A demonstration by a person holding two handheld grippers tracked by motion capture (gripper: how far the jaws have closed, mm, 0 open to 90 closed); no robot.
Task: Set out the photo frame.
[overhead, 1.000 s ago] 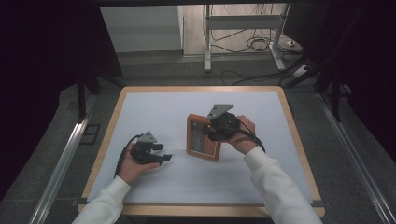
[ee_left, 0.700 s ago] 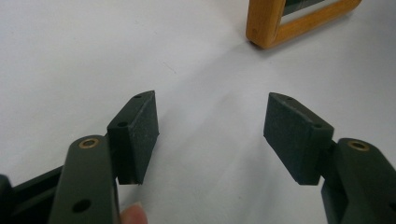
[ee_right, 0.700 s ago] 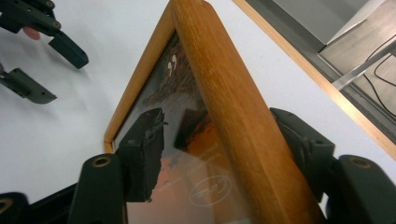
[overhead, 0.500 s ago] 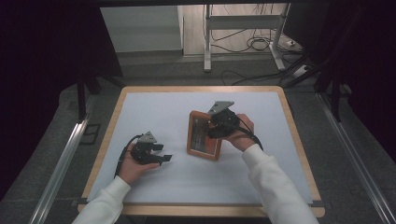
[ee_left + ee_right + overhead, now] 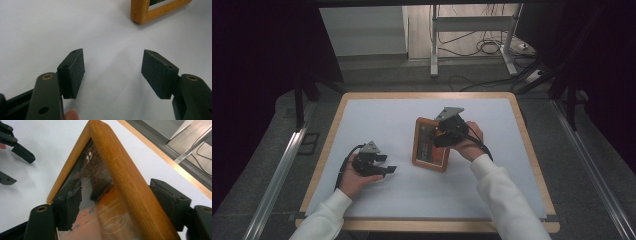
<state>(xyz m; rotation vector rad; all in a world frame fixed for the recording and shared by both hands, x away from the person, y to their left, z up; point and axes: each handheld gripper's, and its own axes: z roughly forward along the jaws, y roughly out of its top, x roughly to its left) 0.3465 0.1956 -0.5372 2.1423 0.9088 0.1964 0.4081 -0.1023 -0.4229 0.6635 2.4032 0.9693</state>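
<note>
1. Spanning most of the high view, the table (image 5: 362, 107) carries a white mat with a wooden border; its plain surface gives both hands room to work.

2. Lying flat near the middle of the mat, slightly toward the person's right, the wooden picture frame (image 5: 430, 143) shows its glazed, printed face upward. Flat on the mat it looks stable, so it can be let go without tipping.

3. The right gripper (image 5: 443, 136) reaches over the frame's right rail, with the hand behind it. In the right gripper view (image 5: 120, 202), one pad sits above the glass and the other outside the rail, so the rail runs between them. Its jaws have just been opening; a gap shows beside the outer pad, so I judge the grip released rather than pressing. The frame stays between the jaws, probably because this is either a set-down or a re-grip.

4. The left gripper (image 5: 382, 169) rests low on the mat, well apart from the frame, pointing toward it. In the left gripper view (image 5: 113, 73) its pads stand wide with bare mat between them, holding nothing. It seems parked in readiness, with a corner of the frame visible ahead.
</note>
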